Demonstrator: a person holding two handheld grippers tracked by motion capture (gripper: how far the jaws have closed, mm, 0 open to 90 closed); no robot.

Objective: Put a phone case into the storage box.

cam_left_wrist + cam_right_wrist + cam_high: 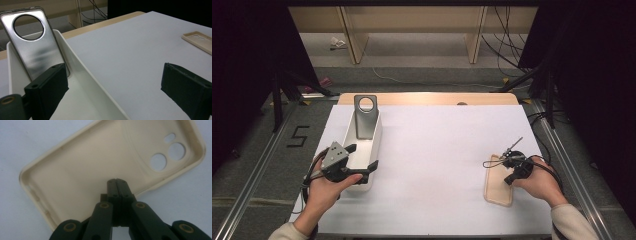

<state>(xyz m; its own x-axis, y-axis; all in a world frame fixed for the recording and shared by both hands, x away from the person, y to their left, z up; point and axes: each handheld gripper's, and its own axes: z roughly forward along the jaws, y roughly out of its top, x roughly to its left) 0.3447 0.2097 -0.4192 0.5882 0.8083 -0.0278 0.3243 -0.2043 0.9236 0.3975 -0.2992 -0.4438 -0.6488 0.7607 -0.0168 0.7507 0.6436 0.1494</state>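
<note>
Beige phone case (100,170) lies flat, inside up, on bench (437,150) at right; right tongs (116,181) clenched empty above it. Left tongs (112,87) released, straddling white tray (82,75) wall.

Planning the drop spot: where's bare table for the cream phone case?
Wide bare sheet between the white tray and the cream phone case, plus the far right corner. Crowded: inside the tray, where the silver case leans by the left gripper.
</note>
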